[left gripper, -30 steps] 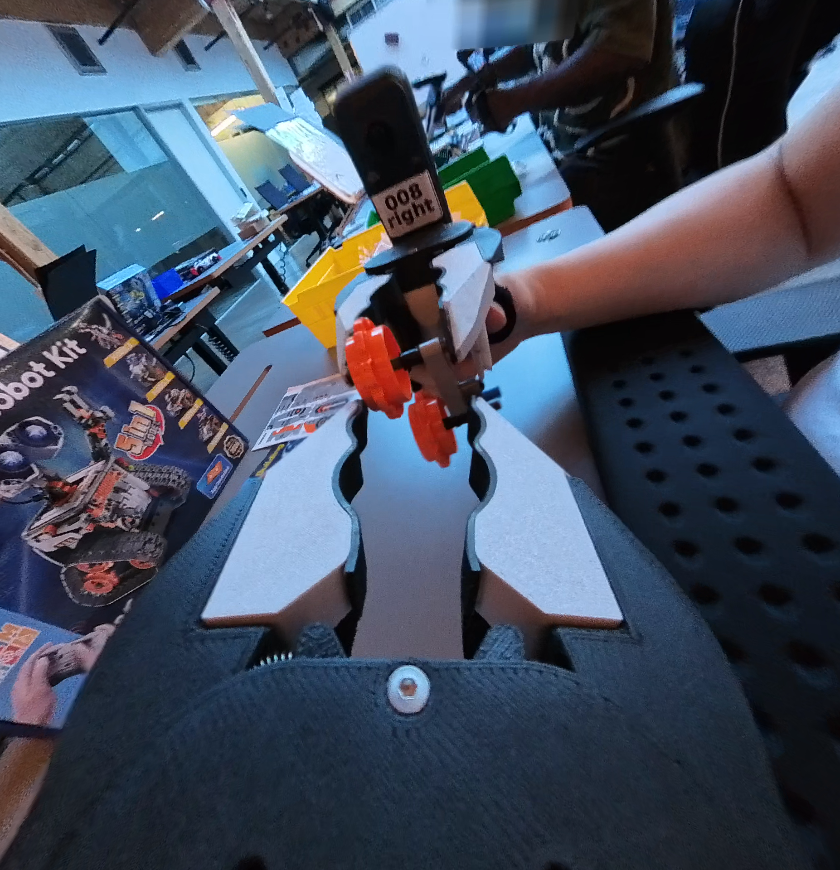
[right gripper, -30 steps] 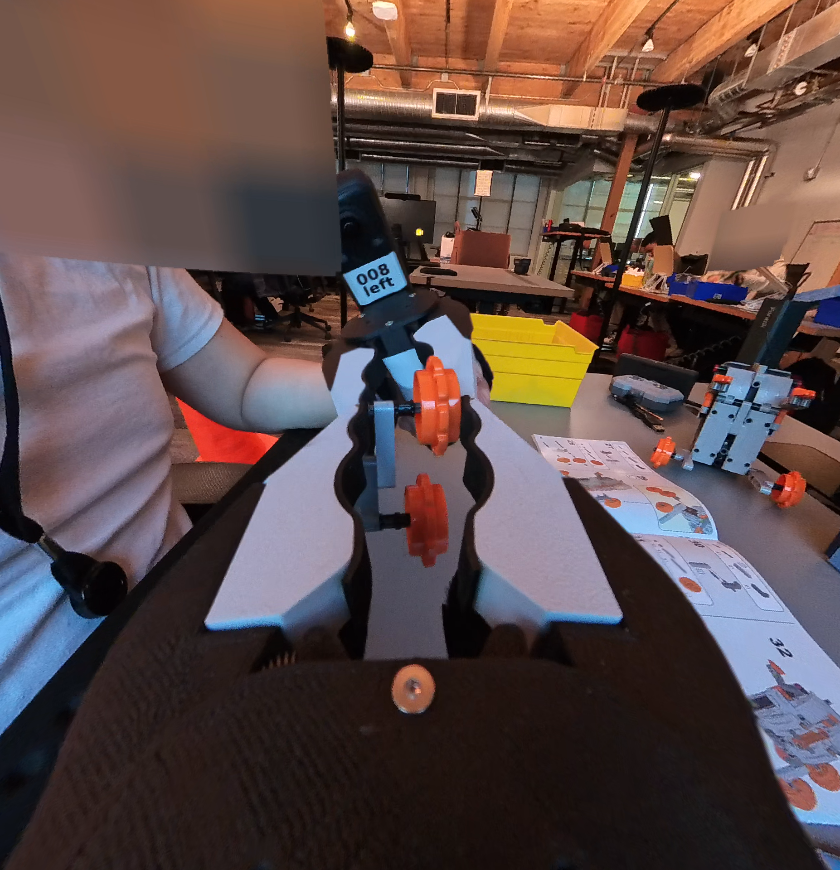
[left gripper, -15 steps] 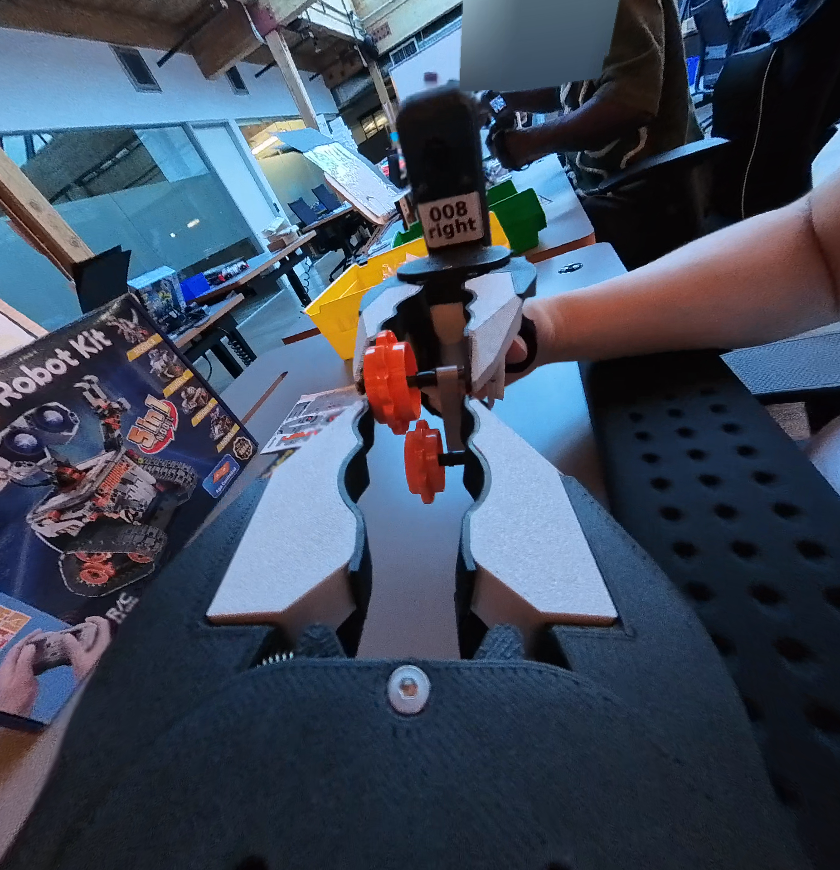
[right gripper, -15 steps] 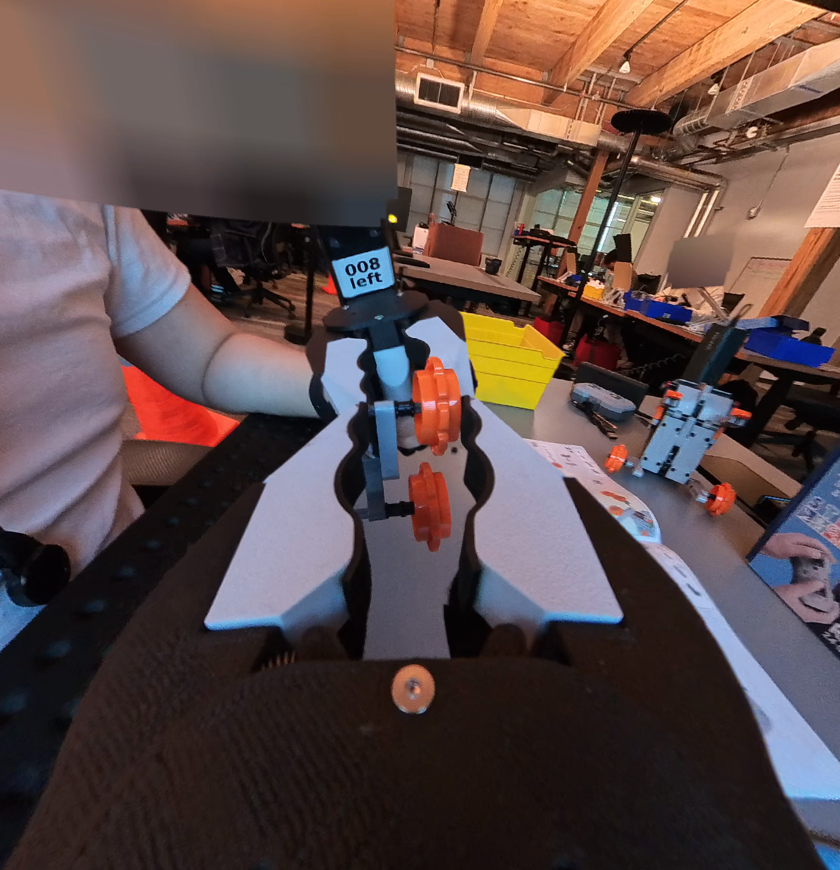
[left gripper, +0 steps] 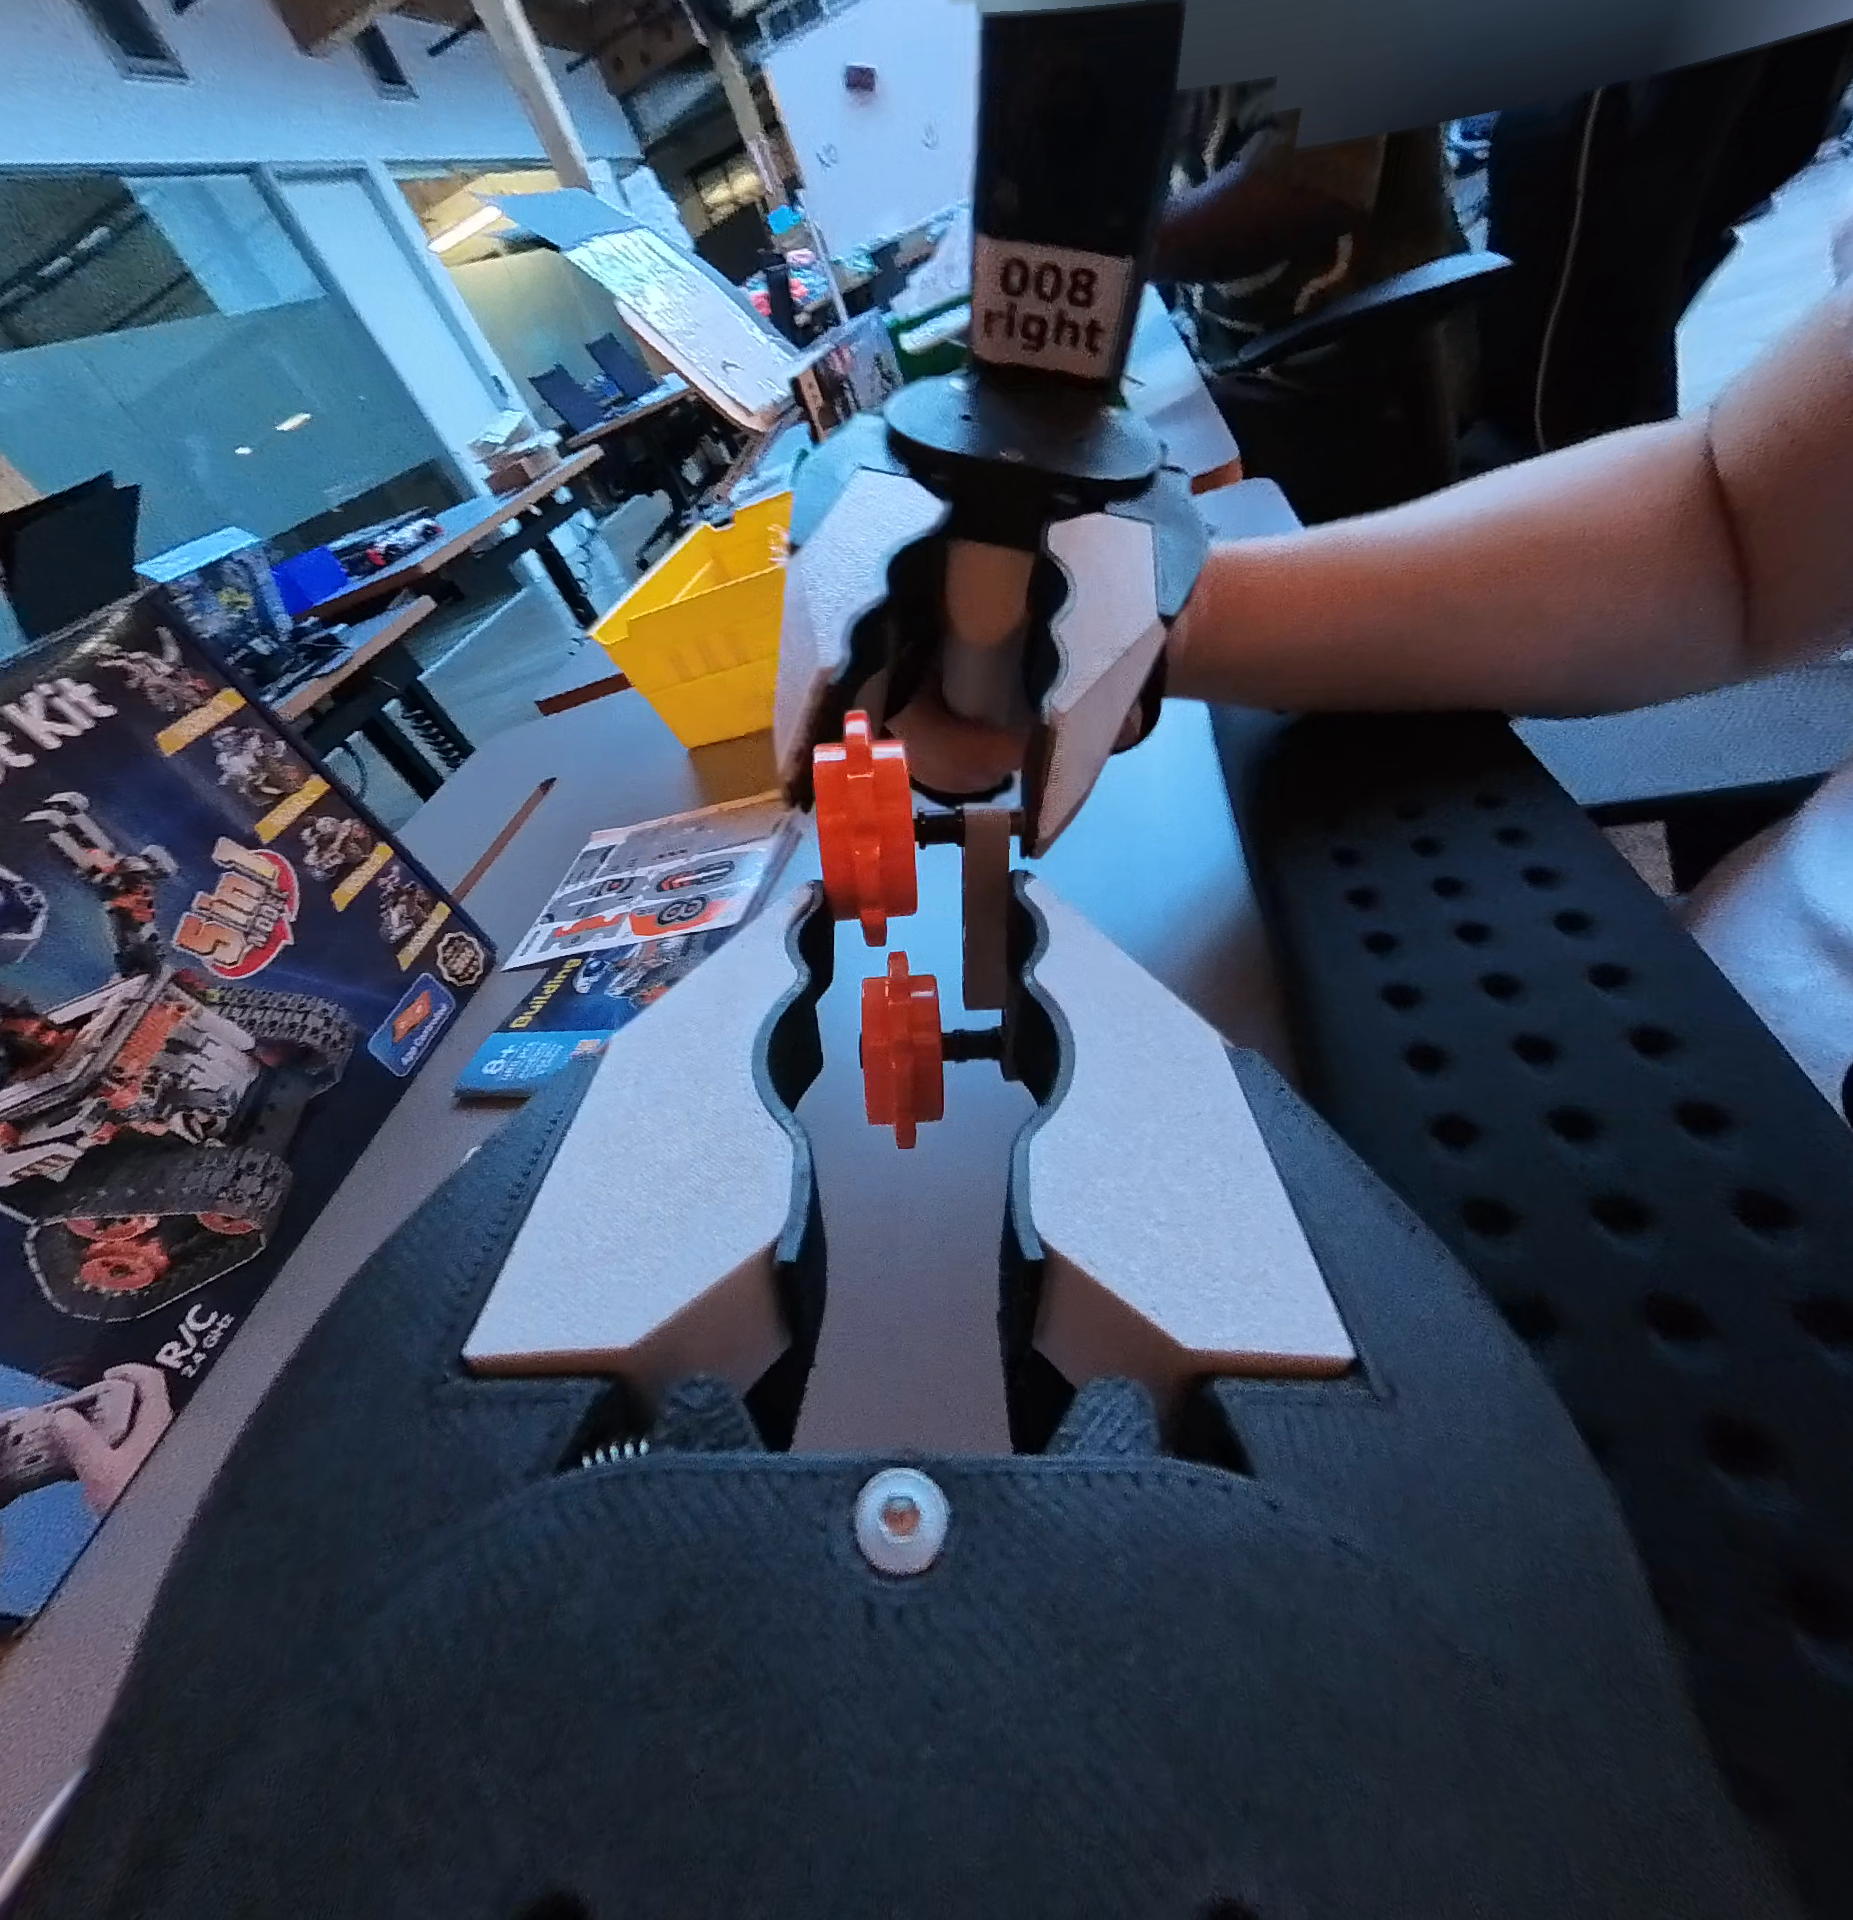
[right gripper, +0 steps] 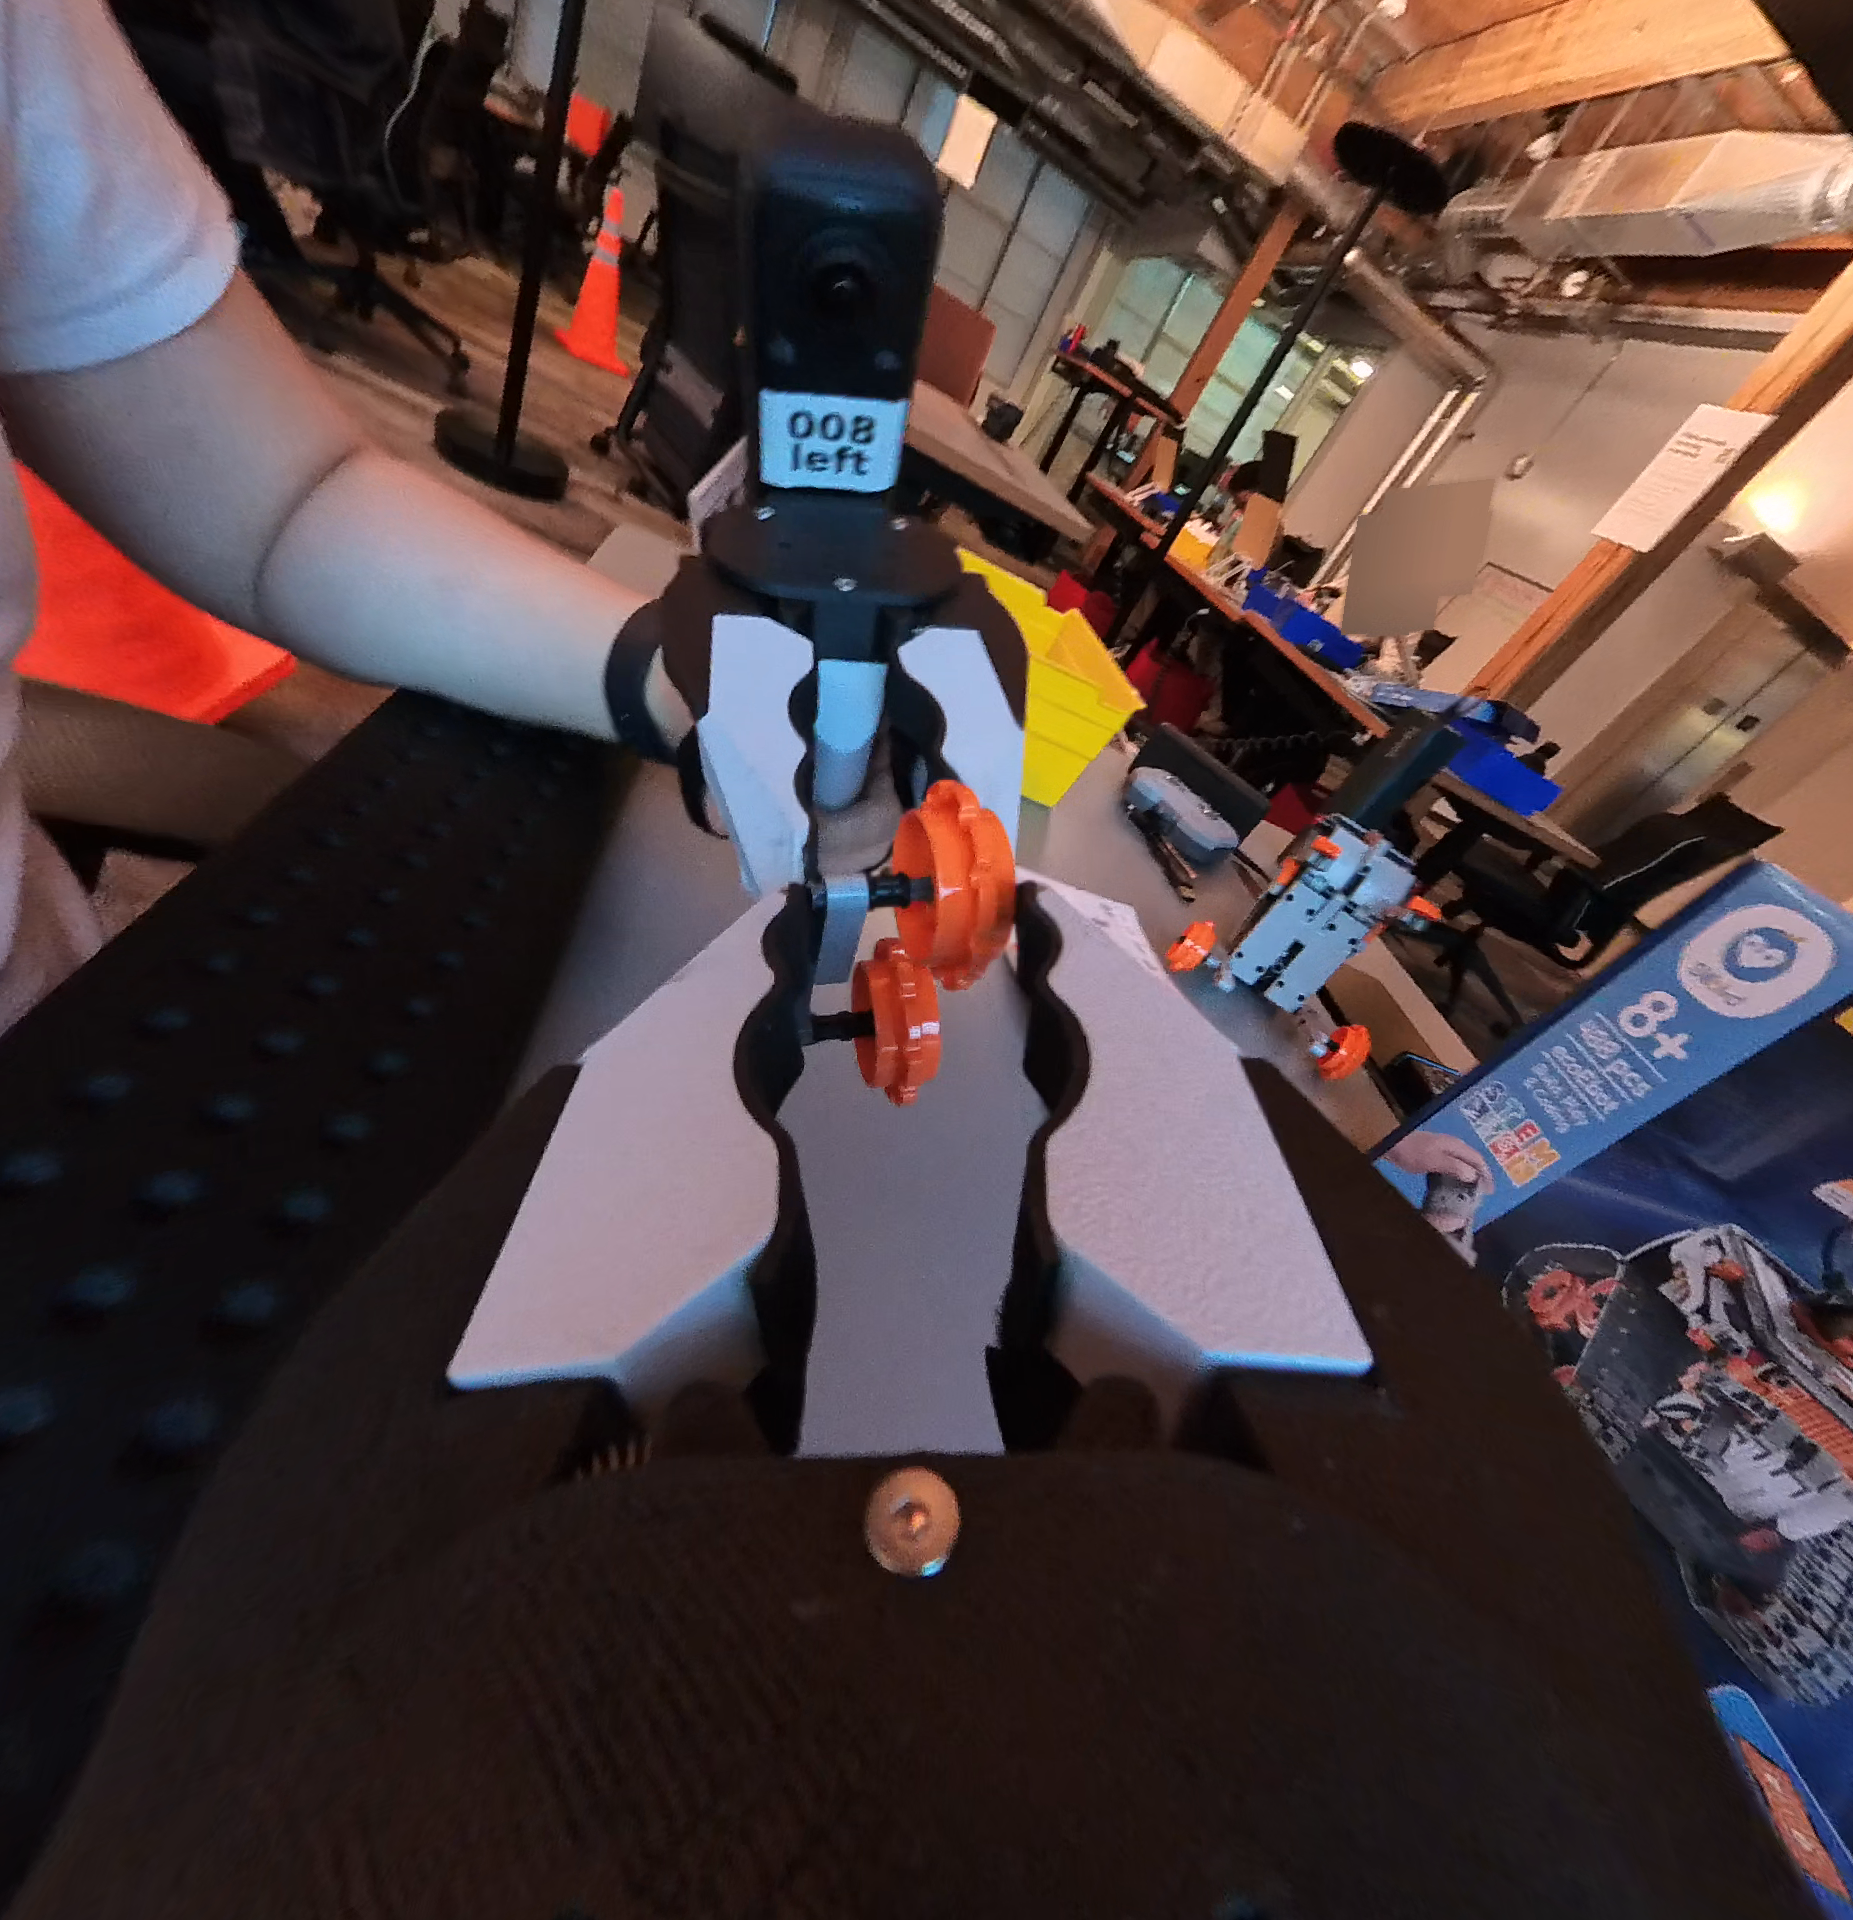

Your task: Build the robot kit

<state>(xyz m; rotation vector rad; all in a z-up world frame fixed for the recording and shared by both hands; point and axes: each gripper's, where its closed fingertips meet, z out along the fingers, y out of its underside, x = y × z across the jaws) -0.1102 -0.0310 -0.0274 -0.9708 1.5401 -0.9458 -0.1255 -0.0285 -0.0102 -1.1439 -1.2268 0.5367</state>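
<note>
A small grey beam (left gripper: 989,914) carries two orange gears on black axles: a larger upper gear (left gripper: 865,831) and a smaller lower gear (left gripper: 901,1044). The two grippers face each other tip to tip above the grey table (left gripper: 1140,894). My right gripper (right gripper: 906,904) is shut on this piece, with the beam (right gripper: 839,925) against one finger and the larger gear (right gripper: 953,883) against the other. My left gripper (left gripper: 917,899) is open. Its fingers stand around the lower gear, with a gap on the gear's side. Each gripper also shows in the other's view: the right gripper (left gripper: 922,810), the left gripper (right gripper: 886,842).
A blue robot kit box (left gripper: 174,1018) (right gripper: 1680,1247) stands on the table beside the grippers. An instruction booklet (left gripper: 652,883), a yellow bin (left gripper: 704,634), a partly built grey model with orange wheels (right gripper: 1306,925) and a grey controller (right gripper: 1182,810) lie beyond. A black perforated chair part (left gripper: 1524,1039) lies alongside.
The right gripper and its piece have turned from tilted to upright in the left wrist view and come closer. Both views have swung, bringing the box into the right wrist view. Finger openings look unchanged.
</note>
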